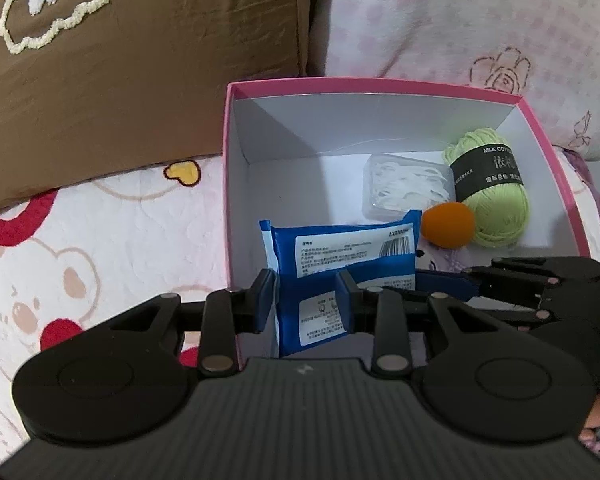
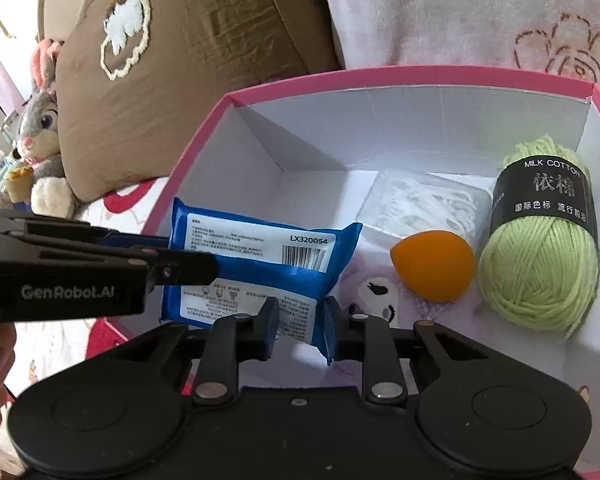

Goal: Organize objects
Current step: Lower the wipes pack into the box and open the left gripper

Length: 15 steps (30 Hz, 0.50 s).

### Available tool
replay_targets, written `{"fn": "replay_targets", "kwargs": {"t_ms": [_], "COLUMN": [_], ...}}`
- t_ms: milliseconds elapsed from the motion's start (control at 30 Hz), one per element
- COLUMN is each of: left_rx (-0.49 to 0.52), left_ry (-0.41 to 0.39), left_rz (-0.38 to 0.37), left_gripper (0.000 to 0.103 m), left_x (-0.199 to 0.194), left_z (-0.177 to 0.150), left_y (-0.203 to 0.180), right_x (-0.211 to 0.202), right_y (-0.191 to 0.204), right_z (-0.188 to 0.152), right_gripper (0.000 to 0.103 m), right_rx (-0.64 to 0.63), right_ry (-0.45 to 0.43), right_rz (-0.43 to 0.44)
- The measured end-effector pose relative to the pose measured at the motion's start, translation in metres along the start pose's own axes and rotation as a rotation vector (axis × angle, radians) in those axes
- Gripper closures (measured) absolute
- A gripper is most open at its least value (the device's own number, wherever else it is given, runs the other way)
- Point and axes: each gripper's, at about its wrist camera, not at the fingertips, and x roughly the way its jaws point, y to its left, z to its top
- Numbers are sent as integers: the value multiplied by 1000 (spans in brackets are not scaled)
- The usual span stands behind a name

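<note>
Both grippers (image 1: 307, 300) (image 2: 300, 320) clamp blue packet (image 2: 260, 256) | plush rabbit (image 2: 40, 128): right view only

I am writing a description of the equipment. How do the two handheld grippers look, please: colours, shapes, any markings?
Both the left gripper and the right gripper are matte black, with round discs at each side, linkage bars with silver pivot pins, and blue finger pads. The left gripper's body carries white lettering "GenRobot.AI". No cables or sleeves are visible.
</note>
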Motion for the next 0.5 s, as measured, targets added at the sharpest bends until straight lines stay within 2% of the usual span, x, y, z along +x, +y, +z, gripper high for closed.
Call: {"fn": "replay_targets", "kwargs": {"t_ms": [133,200,300,367,500], "left_rx": [45,59,34,31,22], "left_ry": [-6,-19,-44,-56,-68], "left_rz": [70,85,67,63,58], "left_gripper": [72,69,63,62,62], "left_x": [2,0,-5,-10,-22], "left_z": [0,1,2,2,2], "left_y": [-13,-17,-14,-13,-10], "right_x": [-7,-8,-5,-5,-11], "right_y": [-4,-6,-6,-5,2], "right_z": [-3,-3,-4,-5,-8], "right_gripper": [77,78,83,83,82], "right_rx": [9,2,-2,7,-23], "right_ry": [-19,-29,-31,-32,-43], "right_rz": [7,-8,-10,15,4]}}
